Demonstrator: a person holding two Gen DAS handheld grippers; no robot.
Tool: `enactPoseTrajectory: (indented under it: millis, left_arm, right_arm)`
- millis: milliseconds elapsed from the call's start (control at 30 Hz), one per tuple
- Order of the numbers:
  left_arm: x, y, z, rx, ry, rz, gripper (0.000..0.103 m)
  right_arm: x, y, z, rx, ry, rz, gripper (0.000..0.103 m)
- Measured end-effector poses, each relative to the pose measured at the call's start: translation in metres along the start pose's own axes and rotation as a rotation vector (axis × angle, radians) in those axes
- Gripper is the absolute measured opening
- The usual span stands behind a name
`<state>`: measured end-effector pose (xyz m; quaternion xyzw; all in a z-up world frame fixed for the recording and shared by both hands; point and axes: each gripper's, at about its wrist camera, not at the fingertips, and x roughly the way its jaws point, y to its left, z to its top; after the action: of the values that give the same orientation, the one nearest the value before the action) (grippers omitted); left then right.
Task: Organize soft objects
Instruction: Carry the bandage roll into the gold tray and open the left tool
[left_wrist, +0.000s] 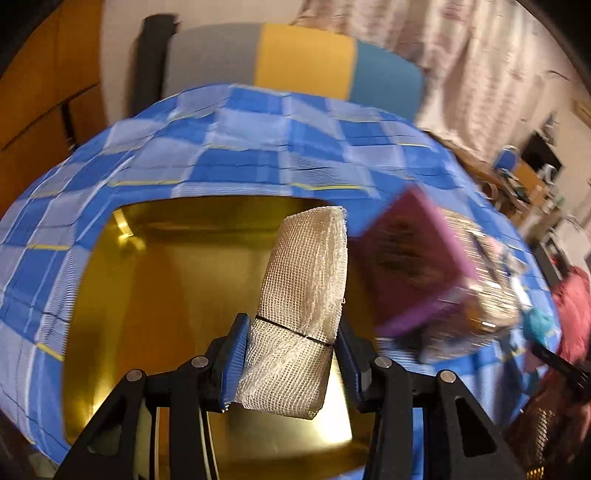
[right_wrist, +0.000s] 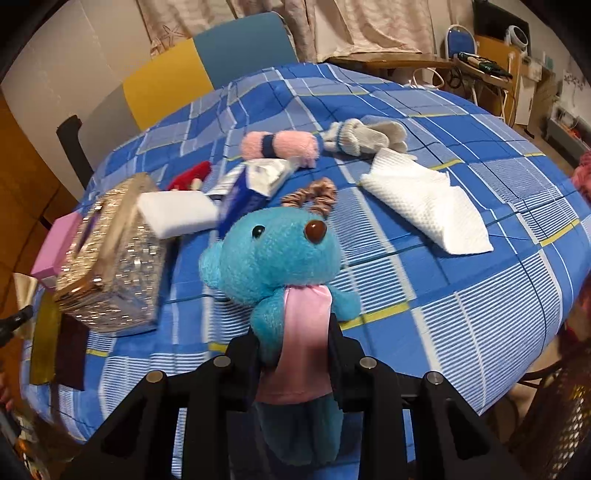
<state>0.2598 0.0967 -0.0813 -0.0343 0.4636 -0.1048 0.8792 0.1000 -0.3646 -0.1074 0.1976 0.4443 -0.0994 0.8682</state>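
Note:
My left gripper (left_wrist: 290, 354) is shut on a white gauze roll (left_wrist: 303, 288) with a thin black band around it, held above an open gold tray (left_wrist: 155, 295). My right gripper (right_wrist: 293, 354) is shut on a blue plush toy (right_wrist: 273, 258) in a pink bib, held above the checked blue tablecloth (right_wrist: 461, 314). On the cloth beyond lie a pink fuzzy roll (right_wrist: 280, 146), a grey glove (right_wrist: 365, 136), a white paper towel (right_wrist: 424, 201), a white sponge (right_wrist: 177, 214), a brown scrunchie (right_wrist: 314, 195) and a red soft item (right_wrist: 190, 175).
A glittery gold tissue box (right_wrist: 110, 258) and a purple box (left_wrist: 413, 266) stand beside the tray. A blue tissue pack (right_wrist: 251, 188) lies mid-table. A chair with grey, yellow and blue panels (right_wrist: 166, 81) stands behind the table. A cluttered desk (right_wrist: 480, 66) is at the far right.

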Motion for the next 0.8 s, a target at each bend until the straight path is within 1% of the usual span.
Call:
enactPoseTrajectory:
  millis: [267, 400, 467, 500, 600, 667, 733, 800]
  left_arm:
    - [0.053, 0.076, 0.018, -0.073, 0.083, 0.183, 0.045]
    - [0.072, 0.094, 0.028, -0.089, 0.108, 0.223, 0.046]
    - [0.081, 0.102, 0.034, -0.106, 0.116, 0.256, 0.047]
    - [0.083, 0.105, 0.035, -0.117, 0.121, 0.264, 0.047]
    - [0.085, 0.115, 0.043, -0.163, 0.131, 0.247, 0.051]
    - [0.076, 0.119, 0.045, -0.188, 0.098, 0.231, 0.057]
    - [0.066, 0.123, 0.047, -0.214, 0.07, 0.232, 0.065]
    - [0.055, 0.128, 0.05, -0.241, 0.046, 0.22, 0.065]
  right_arm:
    - [-0.034, 0.029, -0.009, 0.02, -0.048, 0.043, 0.031]
    - [-0.049, 0.036, -0.011, 0.031, -0.068, 0.048, 0.031]
    - [-0.055, 0.039, -0.011, 0.028, -0.078, 0.043, 0.031]
    - [-0.057, 0.04, -0.01, 0.03, -0.08, 0.043, 0.031]
    - [-0.065, 0.044, -0.007, 0.038, -0.097, 0.044, 0.031]
    - [-0.069, 0.049, -0.006, 0.023, -0.114, 0.04, 0.031]
    - [-0.075, 0.059, -0.004, -0.003, -0.135, 0.045, 0.031]
    - [-0.078, 0.069, -0.002, -0.026, -0.148, 0.06, 0.031]
